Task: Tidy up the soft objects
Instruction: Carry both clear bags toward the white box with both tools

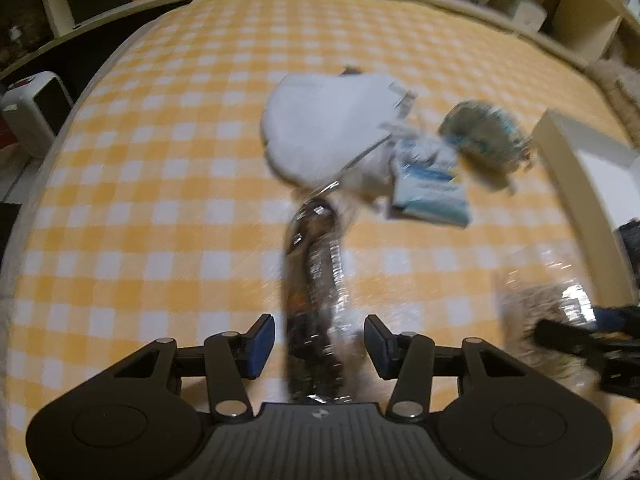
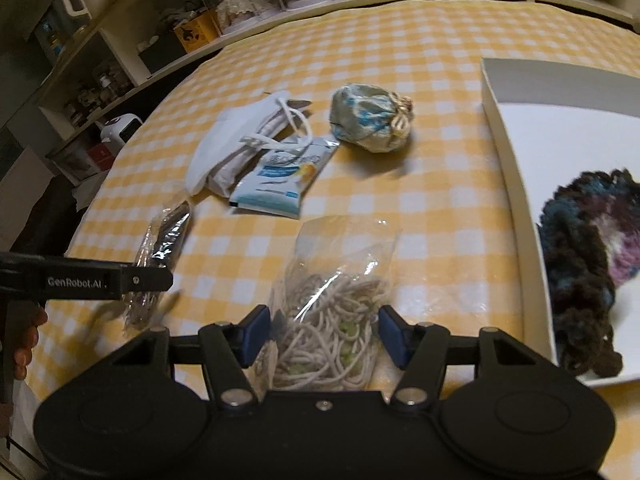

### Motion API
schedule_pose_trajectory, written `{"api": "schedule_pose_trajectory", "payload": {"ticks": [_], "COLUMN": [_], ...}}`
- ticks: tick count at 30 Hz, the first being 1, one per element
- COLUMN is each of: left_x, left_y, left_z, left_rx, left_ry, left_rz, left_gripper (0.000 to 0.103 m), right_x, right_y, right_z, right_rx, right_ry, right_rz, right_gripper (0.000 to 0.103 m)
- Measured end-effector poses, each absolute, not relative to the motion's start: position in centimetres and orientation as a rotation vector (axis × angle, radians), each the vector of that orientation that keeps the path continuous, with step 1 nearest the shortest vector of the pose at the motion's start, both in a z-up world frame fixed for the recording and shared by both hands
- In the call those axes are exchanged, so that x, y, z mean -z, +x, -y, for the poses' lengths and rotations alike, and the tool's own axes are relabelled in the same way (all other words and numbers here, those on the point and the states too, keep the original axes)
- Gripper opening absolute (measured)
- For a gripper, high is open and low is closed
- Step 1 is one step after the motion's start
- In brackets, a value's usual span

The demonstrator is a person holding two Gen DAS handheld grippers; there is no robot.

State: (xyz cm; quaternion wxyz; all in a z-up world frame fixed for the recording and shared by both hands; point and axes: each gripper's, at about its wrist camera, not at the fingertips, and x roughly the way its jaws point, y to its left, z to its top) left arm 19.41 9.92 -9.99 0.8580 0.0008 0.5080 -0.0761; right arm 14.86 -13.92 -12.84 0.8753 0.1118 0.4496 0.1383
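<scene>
Both grippers straddle their bags with jaws wide, holding nothing. The left gripper (image 1: 319, 344) lines up over the dark bag (image 1: 316, 296); the right gripper (image 2: 323, 336) brackets the bag of cords (image 2: 332, 320), just beside the white box (image 2: 516, 216), likely its destination.
</scene>
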Motion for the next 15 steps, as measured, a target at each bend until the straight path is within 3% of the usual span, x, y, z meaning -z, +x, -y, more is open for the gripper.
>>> {"api": "schedule_pose_trajectory", "payload": {"ticks": [3,9,15], "left_x": [10.77,10.89,10.69], "left_y": [19.79,20.03,20.0], "left_z": [-9.85,-9.14,-9.01], "left_rx": [0.119,0.101,0.106], "left_ry": [0.042,0.069,0.066], "left_rz": [-1.092,-1.078,-1.072], "left_gripper": [0.048,0.032,0.027], "right_x": [12.98,13.56,12.85], "right_y": [14.81,14.85,14.36], "right_z": [14.15,14.87,14.16], "right_rx": [-0.278,-0.279,-0.321], "right_ry": [0.246,0.293,0.243], "right_rz": [-0.948,-0.963,-0.923], "right_gripper": [0.063,0.064,0.05]}}
